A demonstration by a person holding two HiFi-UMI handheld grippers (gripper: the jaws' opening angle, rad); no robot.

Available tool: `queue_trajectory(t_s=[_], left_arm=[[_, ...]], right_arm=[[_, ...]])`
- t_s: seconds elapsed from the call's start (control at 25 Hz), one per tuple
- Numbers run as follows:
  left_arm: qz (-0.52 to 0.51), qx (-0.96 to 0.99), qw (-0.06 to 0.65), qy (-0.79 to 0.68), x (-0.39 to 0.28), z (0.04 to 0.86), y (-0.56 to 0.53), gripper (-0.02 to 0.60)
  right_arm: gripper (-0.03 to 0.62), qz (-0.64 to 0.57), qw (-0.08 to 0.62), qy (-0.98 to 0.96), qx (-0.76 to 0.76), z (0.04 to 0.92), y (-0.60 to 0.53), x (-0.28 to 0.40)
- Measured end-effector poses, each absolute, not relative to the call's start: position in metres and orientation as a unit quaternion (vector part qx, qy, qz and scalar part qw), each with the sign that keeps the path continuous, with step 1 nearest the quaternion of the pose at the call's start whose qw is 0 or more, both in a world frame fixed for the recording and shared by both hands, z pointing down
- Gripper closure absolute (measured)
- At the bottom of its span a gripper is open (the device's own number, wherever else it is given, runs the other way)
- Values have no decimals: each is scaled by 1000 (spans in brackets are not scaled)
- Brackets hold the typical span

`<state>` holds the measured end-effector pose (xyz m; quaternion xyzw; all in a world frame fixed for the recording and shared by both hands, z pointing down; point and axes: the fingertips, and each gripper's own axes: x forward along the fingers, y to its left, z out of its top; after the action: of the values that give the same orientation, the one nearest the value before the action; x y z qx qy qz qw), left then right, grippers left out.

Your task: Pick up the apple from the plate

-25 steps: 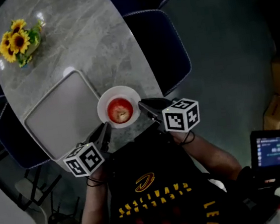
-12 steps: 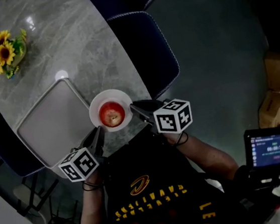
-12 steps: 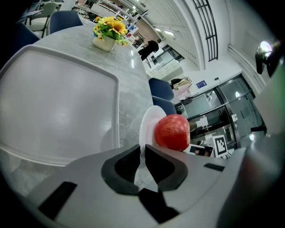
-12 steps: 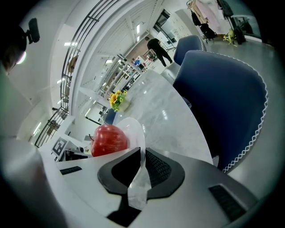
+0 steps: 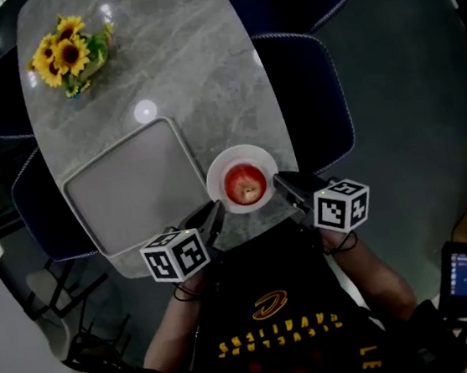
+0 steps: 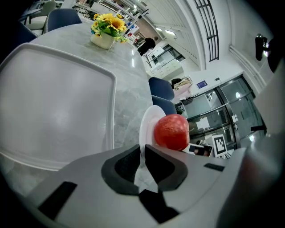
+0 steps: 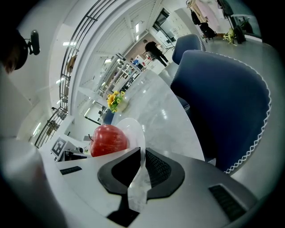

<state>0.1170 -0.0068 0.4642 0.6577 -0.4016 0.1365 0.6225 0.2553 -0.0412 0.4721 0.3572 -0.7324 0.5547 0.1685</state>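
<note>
Marble table (image 5: 201, 59); apple (image 6: 172, 132) on plate (image 6: 146, 127) partly hidden behind clenched left tongs (image 6: 142, 149), clenched right tongs (image 7: 142, 152).

Apple (image 5: 245, 183) open from above; tray (image 5: 124, 190) lies just beside the plate (image 5: 237, 150).

An apple (image 5: 244, 183) sits on a plate (image 5: 214, 168) at the counter's (image 5: 194, 68) near edge. A tray (image 5: 128, 190) lies at its 9 o'clock and flowers (image 5: 69, 54) at 11. The left tongs (image 5: 216, 212) are at the plate's 7 o'clock, the right tongs (image 5: 279, 181) at 4.
</note>
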Motion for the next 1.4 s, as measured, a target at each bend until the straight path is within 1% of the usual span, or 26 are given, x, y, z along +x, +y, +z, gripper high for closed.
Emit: queue_trajectory(t_s=[1.4], left_arm=[[151, 634, 659, -376, 134, 495, -15, 543]], right_arm=[[551, 563, 180, -725, 353, 488, -52, 271]])
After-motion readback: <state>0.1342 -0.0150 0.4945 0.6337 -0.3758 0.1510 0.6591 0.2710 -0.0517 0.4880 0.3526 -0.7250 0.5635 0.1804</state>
